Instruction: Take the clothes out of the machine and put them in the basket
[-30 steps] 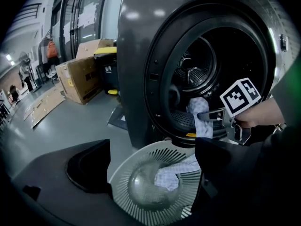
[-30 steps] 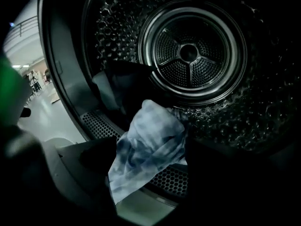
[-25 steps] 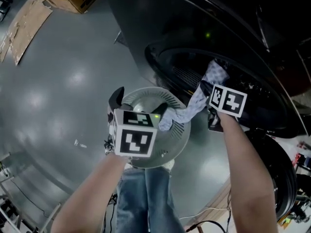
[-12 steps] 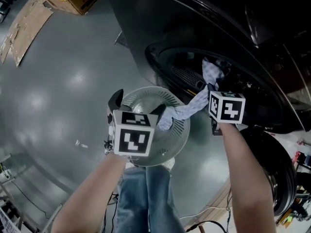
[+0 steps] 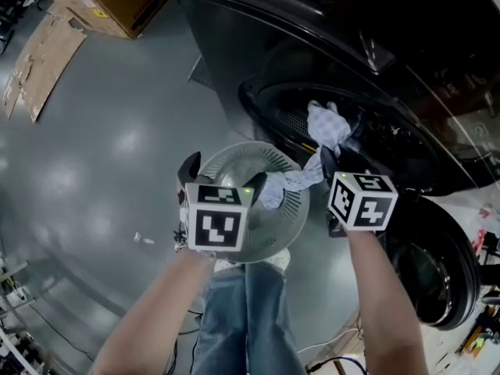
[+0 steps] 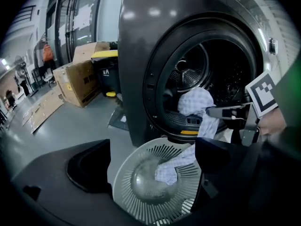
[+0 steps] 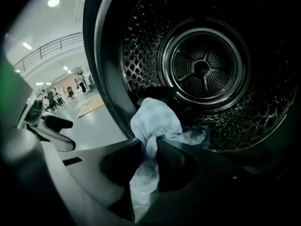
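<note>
Right gripper (image 7: 148,147) has just clamped on the pale cloth (image 7: 155,119) at the drum (image 7: 207,69) mouth, frame centre, to drag it into the basket (image 6: 129,204) below. Left gripper (image 6: 151,147) gapes wide, seemingly empty.

1. The left gripper (image 5: 224,174) is black, with two broad, curved jaws.
2. Its marker cube (image 5: 215,217) is white, with black square patterns on each face that shows.
3. A small green light (image 5: 247,186) glows at that cube's upper right edge.
4. The right gripper (image 5: 328,162) is black and carries a matching cube to the right.
5. Blue jeans (image 5: 238,319) show below the left cube.
</note>
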`<state>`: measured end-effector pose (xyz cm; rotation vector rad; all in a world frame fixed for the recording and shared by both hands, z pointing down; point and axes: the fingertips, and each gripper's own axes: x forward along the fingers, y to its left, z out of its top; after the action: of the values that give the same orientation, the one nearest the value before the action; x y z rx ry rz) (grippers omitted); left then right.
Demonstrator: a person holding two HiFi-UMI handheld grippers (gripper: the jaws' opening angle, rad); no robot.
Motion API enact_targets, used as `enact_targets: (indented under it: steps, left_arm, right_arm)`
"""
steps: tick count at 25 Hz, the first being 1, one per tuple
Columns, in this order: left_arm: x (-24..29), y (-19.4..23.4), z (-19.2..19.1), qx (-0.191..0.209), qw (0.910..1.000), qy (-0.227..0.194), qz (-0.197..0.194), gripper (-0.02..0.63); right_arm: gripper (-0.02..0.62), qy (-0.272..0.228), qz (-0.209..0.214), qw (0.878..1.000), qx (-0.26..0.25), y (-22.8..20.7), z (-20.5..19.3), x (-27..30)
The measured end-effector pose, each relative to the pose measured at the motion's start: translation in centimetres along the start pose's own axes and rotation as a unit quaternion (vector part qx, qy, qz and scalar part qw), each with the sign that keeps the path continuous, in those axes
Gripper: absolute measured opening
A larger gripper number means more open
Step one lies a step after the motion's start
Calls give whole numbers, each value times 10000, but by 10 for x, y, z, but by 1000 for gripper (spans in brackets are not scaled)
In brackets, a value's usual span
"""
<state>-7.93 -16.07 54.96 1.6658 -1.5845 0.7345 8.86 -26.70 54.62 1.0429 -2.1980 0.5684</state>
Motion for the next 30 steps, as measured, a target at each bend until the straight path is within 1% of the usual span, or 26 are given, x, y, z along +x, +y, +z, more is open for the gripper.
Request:
enact_targets:
  steps: [7,12,15,18,20,22,24,26,28,30]
  left_arm:
    - [-19,15,3,-49,10000,-51,57,565]
    - [-33,25,-3,-128,9999,-50,100,565]
    - [-41,32,-6,-189,9997,-77,102,565]
    - [-51,46,-12,-255,9995,-103,174,565]
    - [-58,55,-16,-301,9992,-123,236,565]
    - [-63,61,-20,-335,9990,-130,272,565]
    - [-69,68,-26,-382,9987,-130,299,565]
    - [-75,75,-30,-457,9983,-146,341,565]
    - [-81,81,-35,-543,9977,-157,376,565]
    - [-85,84,-40,-587,9974,-140,382,565]
  right_arm:
    - [83,6,229,9990,393,38,6,-15]
    - [83,-171,641,9951,729,71,12,-29]
    - [83,-209,932,9919,840,95,12,-37]
    - [83,-185,1222,9891,801,124,10,-39]
    - [83,-133,1336,9879,783,139,7,-40]
    - [83,-103,1483,9848,899,152,4,-42]
    - [83,-54,1740,9801,954,169,1,-46]
    - [83,67,1980,9770,790,190,-5,-49]
    - [84,230,2105,9752,641,206,-13,-52]
    - [84,390,2229,9716,686,215,-22,-56]
